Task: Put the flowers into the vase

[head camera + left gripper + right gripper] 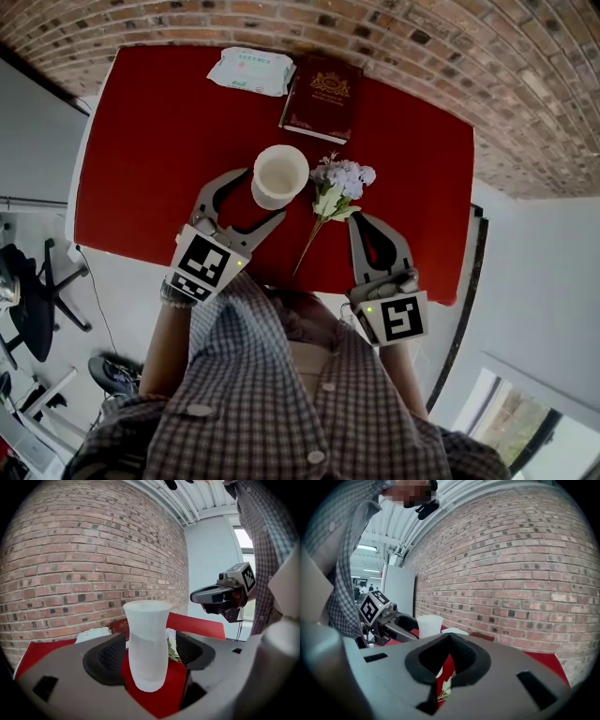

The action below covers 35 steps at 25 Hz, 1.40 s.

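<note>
Currently the flowers [339,183] lie flat on the red table [141,141], just beside the white vase [279,175], stem towards me. The vase stands upright between the pads of my left gripper [262,194], whose jaws are spread wide and not pressing it. My right gripper [364,223] is closed tight on nothing, near the stem. I judge the step is steadying the vase: I'd close the left jaws gently on its narrow waist, then open the right and take the stem low.
</note>
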Each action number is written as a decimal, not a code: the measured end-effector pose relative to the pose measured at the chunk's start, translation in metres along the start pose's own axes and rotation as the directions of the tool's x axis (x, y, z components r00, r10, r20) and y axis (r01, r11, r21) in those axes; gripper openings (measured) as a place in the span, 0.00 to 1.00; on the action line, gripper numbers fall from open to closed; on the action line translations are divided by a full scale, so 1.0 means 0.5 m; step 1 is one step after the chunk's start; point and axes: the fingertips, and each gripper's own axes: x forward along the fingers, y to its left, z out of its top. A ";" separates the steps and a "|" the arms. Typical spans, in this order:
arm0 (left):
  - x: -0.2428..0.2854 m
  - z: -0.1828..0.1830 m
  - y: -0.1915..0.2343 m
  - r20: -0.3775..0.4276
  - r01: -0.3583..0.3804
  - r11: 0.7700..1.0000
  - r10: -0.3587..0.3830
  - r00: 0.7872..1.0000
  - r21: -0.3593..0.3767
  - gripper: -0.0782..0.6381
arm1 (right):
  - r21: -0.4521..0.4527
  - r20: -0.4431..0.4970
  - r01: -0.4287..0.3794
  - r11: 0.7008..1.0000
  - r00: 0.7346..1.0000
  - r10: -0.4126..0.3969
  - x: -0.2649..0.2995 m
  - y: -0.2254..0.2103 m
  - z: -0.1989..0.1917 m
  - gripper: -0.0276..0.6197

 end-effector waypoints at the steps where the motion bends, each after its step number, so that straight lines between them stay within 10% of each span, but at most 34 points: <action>1: 0.006 0.000 0.000 -0.001 0.002 1.000 -0.002 1.000 -0.001 0.56 | 0.001 -0.005 -0.003 1.000 1.000 0.003 0.002 -0.002 -0.003 0.05; 16: 0.053 -0.012 0.011 -0.036 -0.030 0.998 0.032 0.999 0.051 0.55 | -0.029 -0.127 -0.041 0.999 0.991 0.037 0.022 -0.019 -0.081 0.05; 26: 0.055 -0.010 0.011 -0.021 -0.016 0.999 0.017 1.000 0.042 0.55 | 0.135 -0.417 0.081 0.988 0.909 -0.017 0.040 -0.048 -0.250 0.05; 35: 0.058 -0.009 0.010 -0.020 -0.016 0.999 0.016 1.000 0.046 0.55 | 0.270 -0.486 0.160 0.950 0.874 -0.009 0.085 -0.054 -0.293 0.52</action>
